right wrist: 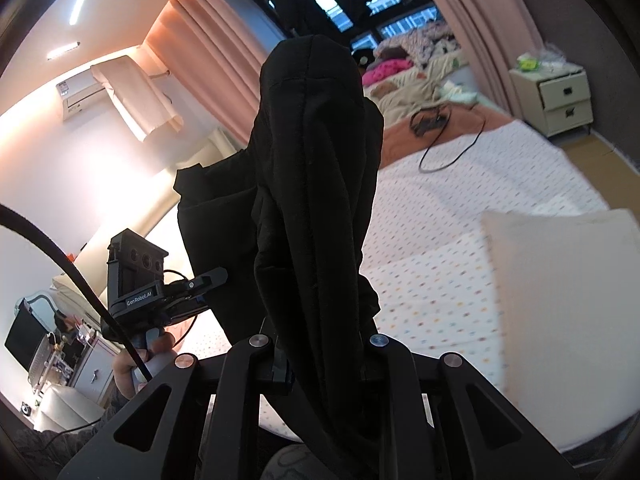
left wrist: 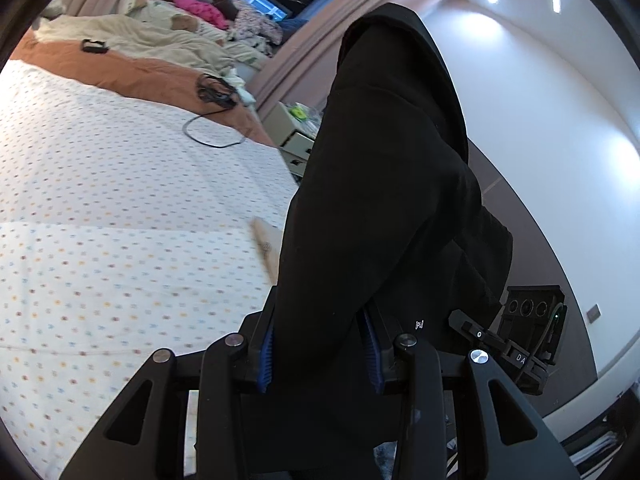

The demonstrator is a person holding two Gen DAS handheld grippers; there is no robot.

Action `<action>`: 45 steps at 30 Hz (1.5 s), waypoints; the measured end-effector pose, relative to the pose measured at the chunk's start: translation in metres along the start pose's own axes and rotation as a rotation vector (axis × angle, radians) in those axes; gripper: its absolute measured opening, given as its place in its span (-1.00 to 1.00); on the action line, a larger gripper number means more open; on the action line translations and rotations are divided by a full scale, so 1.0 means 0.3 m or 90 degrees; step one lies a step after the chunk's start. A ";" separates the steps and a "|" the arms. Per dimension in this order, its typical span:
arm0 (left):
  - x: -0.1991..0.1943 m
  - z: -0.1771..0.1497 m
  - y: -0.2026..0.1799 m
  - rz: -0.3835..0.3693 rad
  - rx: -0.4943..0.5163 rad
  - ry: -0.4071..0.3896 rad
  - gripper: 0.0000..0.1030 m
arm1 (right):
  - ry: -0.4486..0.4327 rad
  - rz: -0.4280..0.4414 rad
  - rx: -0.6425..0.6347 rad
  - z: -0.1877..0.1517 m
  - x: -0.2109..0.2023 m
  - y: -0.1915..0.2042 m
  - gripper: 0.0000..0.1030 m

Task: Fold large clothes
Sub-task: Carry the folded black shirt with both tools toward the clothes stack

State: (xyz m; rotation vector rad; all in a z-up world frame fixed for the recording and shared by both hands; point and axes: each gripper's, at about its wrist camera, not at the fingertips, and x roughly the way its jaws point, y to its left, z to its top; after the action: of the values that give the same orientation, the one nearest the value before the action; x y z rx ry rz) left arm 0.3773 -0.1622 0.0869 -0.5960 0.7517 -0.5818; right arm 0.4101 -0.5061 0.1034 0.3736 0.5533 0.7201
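1. Left wrist view: the left gripper (left wrist: 320, 354) is clamped on a bunch of the black garment (left wrist: 384, 168), with cloth filling the gap between its blue pads (left wrist: 267, 354). The garment rises from the jaws in a tall, bunched column, held up in the air off the right edge of the bed (left wrist: 120, 208). The other gripper shows at the lower right, just beside the cloth. A loose black cable (left wrist: 216, 96) lies farther up the dotted bedspread, and a pale cardboard-like piece (left wrist: 266, 246) sits near the mattress edge, partly hidden by the garment.

2. Right wrist view: the right gripper (right wrist: 326, 360) is likewise closed on the black garment (right wrist: 316, 184), which climbs from between its fingers as a thick rolled fold. The left gripper (right wrist: 188, 284) reaches into the cloth from the left and appears to be pinching a lower hanging panel. The bed (right wrist: 460, 208) spreads out to the right and below, with a white pillow (right wrist: 560, 300) near the foot and a bedside cabinet (right wrist: 560, 96) beyond.

3. Step in hand, as I judge it: the garment is lifted by both grippers but not yet spread, so folding proper has not begun.

4. The next move likely calls for drawing the two grips apart to open the cloth, then lowering it flat on the open stretch of bedspread, clear of the cable and pillow.
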 end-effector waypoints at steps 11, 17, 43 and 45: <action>0.140 -0.059 -0.318 -0.036 0.051 0.035 -0.29 | -0.056 -0.052 -0.020 -0.026 -0.303 -0.041 -0.74; 0.221 -0.067 -0.440 -0.061 0.075 0.059 -0.29 | -0.075 -0.081 -0.018 -0.067 -0.421 -0.065 -0.74; 0.751 0.025 -0.332 -0.115 0.036 0.194 -0.29 | -0.023 -0.197 0.043 0.045 -0.198 -0.109 -0.74; 0.799 0.037 -0.282 -0.106 0.022 0.203 -0.29 | -0.004 -0.204 0.058 0.066 -0.109 -0.141 -0.74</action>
State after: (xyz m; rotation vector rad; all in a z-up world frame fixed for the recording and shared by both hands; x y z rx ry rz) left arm 0.5056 -0.3776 0.0432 -0.5425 0.9939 -0.8555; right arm 0.4233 -0.5612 0.1093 0.3613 0.6250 0.3867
